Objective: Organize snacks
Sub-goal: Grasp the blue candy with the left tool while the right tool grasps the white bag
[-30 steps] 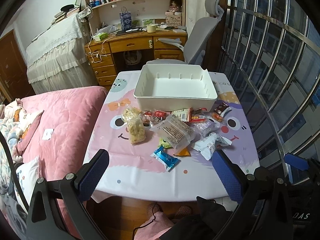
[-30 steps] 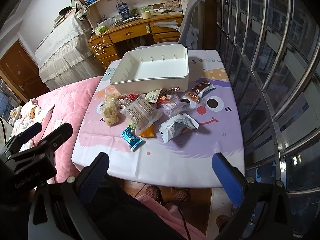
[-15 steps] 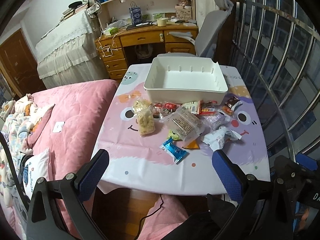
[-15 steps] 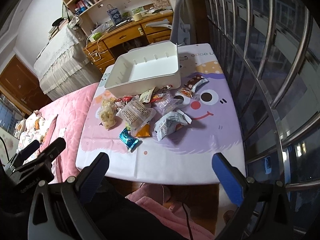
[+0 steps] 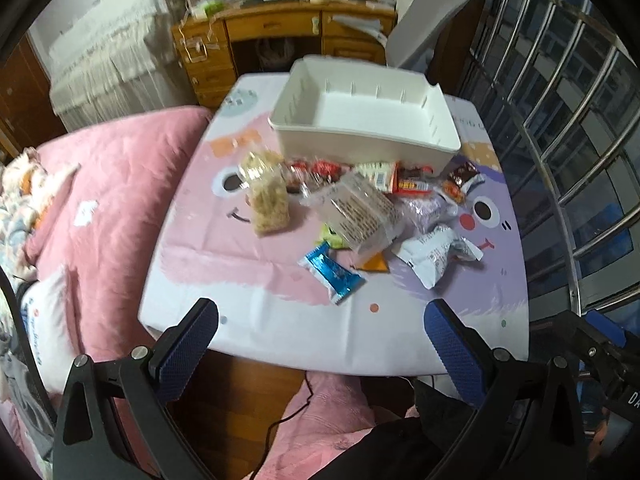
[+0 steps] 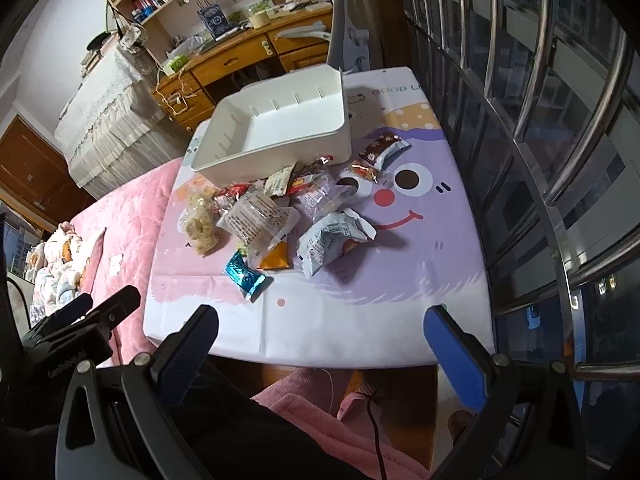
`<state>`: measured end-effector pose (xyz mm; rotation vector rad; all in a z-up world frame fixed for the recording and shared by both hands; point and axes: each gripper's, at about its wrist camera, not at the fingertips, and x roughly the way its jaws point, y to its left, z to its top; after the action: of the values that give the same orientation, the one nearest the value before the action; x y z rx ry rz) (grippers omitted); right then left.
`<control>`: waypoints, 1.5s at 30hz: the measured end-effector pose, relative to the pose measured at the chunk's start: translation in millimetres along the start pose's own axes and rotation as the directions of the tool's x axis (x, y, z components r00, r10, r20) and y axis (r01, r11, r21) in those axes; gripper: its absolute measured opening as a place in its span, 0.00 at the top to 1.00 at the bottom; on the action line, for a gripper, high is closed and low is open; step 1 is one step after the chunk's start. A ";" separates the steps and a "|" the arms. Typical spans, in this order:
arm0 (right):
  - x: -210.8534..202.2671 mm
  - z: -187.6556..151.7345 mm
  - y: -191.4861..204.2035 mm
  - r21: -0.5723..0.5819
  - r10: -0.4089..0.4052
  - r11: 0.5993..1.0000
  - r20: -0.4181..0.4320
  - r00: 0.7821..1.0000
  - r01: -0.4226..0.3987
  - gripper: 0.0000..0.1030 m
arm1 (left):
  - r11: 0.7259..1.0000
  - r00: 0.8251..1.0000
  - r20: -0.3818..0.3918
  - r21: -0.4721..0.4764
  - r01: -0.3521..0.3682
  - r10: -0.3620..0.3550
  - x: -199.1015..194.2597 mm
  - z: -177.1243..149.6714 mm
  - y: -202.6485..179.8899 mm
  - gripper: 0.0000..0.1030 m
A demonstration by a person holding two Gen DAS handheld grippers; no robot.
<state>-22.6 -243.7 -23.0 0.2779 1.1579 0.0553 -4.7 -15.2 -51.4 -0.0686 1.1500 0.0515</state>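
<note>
A heap of snack packets (image 5: 360,204) is seen at the centre of the frame on a cartoon-printed tablecloth (image 5: 472,292), just in front of an empty white plastic bin (image 5: 360,144). A blue foil packet (image 5: 334,272) lies nearest the lower edge, beside a white crumpled bag (image 6: 332,240). The left gripper (image 5: 322,336) and right gripper (image 6: 320,340) are both held spread wide and empty, low in frame, short of the table's near edge.
</note>
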 end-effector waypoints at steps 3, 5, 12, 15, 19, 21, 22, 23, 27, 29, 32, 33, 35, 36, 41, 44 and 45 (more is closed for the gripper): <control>12.9 4.6 1.2 -0.017 -0.022 1.000 -0.020 1.000 0.022 0.00 | 0.999 0.998 -0.058 -0.040 0.033 -0.035 25.5 7.5 4.1 0.01; 21.5 8.2 2.4 -0.036 -0.042 0.999 -0.029 0.999 0.041 0.00 | 0.997 0.994 -0.094 -0.065 0.047 -0.053 43.9 11.0 6.5 0.01; 52.6 24.8 11.5 -0.132 -0.084 0.988 -0.003 0.996 0.083 0.00 | 0.985 0.958 -0.269 -0.165 0.050 -0.093 116.6 22.9 14.1 0.01; 67.3 32.6 17.1 -0.184 -0.089 0.979 0.032 0.996 0.093 0.00 | 0.978 0.940 -0.325 -0.207 0.038 -0.105 141.1 25.5 17.5 0.01; 90.3 37.2 26.1 -0.283 -0.090 0.953 0.080 0.993 0.110 0.00 | 0.958 0.907 -0.400 -0.288 0.010 -0.130 176.3 26.8 27.2 0.01; 104.8 36.7 30.8 -0.338 -0.094 0.934 0.092 0.991 0.119 0.00 | 0.944 0.886 -0.441 -0.330 -0.014 -0.141 194.4 25.8 32.9 0.01; 113.4 36.4 32.1 -0.357 -0.094 0.926 0.089 0.992 0.120 0.01 | 0.938 0.878 -0.457 -0.345 -0.025 -0.145 202.1 26.0 35.4 0.02; 119.5 36.4 32.9 -0.367 -0.100 0.922 0.088 0.991 0.126 0.02 | 0.931 0.866 -0.476 -0.364 -0.037 -0.152 210.7 25.9 38.4 0.02; 145.9 36.4 36.7 -0.427 -0.107 0.894 0.091 0.990 0.136 0.07 | 0.911 0.835 -0.525 -0.406 -0.075 -0.165 236.6 26.0 46.6 0.03; 158.8 36.1 39.2 -0.456 -0.121 0.878 0.091 0.988 0.150 0.07 | 0.903 0.823 -0.541 -0.422 -0.086 -0.175 246.2 27.1 49.1 0.03; 178.5 37.8 38.2 -0.465 -0.136 0.873 0.057 0.989 0.147 0.10 | 0.892 0.808 -0.556 -0.443 -0.086 -0.198 257.9 29.6 51.5 0.05; 185.7 37.7 37.5 -0.466 -0.136 0.874 0.038 0.990 0.138 0.12 | 0.891 0.805 -0.558 -0.446 -0.087 -0.201 261.6 30.9 52.6 0.07; 196.3 36.7 37.3 -0.474 -0.140 0.871 0.014 0.990 0.130 0.16 | 0.886 0.797 -0.565 -0.456 -0.088 -0.212 268.3 33.7 53.8 0.10; 199.4 35.8 36.6 -0.476 -0.147 0.870 0.008 0.989 0.133 0.18 | 0.883 0.794 -0.568 -0.460 -0.087 -0.218 270.9 34.9 53.7 0.12; 211.8 30.6 34.8 -0.489 -0.162 0.862 -0.013 0.987 0.135 0.22 | 0.876 0.769 -0.592 -0.474 -0.091 -0.241 299.0 38.6 56.3 0.22; 211.7 28.7 37.5 -0.506 -0.163 0.851 0.004 0.987 0.142 0.22 | 0.868 0.762 -0.595 -0.488 -0.089 -0.257 311.4 37.8 56.0 0.34; 212.8 28.9 37.6 -0.508 -0.162 0.850 0.004 0.987 0.141 0.22 | 0.863 0.760 -0.592 -0.498 -0.084 -0.267 314.9 38.8 56.9 0.40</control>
<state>93.4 -173.3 -193.7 -0.2867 1.1573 0.2244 154.6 46.4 -324.8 -0.6595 1.8119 0.2539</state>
